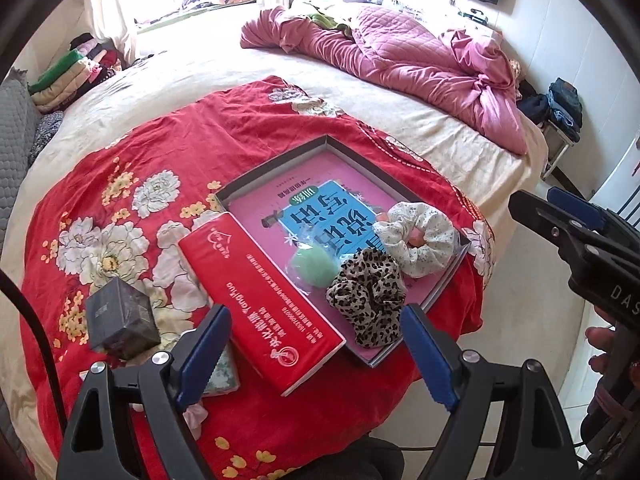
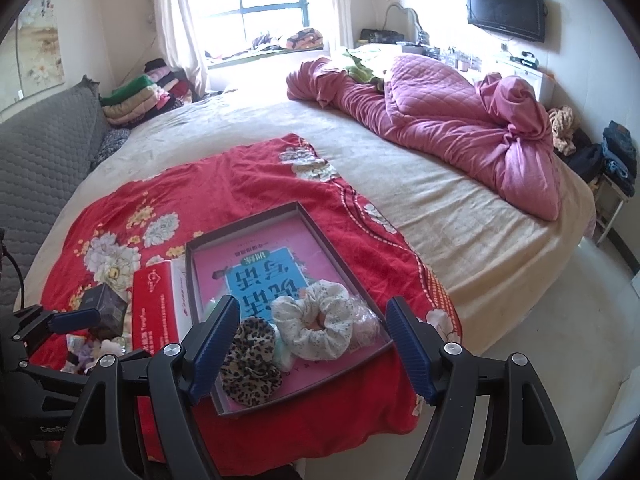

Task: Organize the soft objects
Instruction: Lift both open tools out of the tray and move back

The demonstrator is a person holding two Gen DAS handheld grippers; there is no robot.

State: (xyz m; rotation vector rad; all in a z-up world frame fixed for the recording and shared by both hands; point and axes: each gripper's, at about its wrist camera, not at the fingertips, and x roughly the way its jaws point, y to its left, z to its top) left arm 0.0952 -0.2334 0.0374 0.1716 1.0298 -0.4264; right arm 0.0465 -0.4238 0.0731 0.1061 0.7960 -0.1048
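Note:
A shallow pink-lined box tray (image 1: 276,168) (image 2: 244,224) lies on a red floral cloth (image 1: 168,148) (image 2: 208,176) on the bed. In it lie a leopard scrunchie (image 1: 368,296) (image 2: 250,364), a white floral scrunchie (image 1: 420,236) (image 2: 312,320) and a green puff in clear wrap (image 1: 314,268). My left gripper (image 1: 316,356) is open and empty, just in front of the tray. My right gripper (image 2: 312,348) is open and empty, with the scrunchies between its fingers in view. The right gripper also shows in the left wrist view (image 1: 560,224).
A red box (image 1: 260,300) (image 2: 156,312) lies left of the tray. A dark cube box (image 1: 120,320) (image 2: 104,308) and small soft items (image 2: 96,348) lie at the left. A pink quilt (image 1: 400,60) (image 2: 440,120) lies on the bed's far side.

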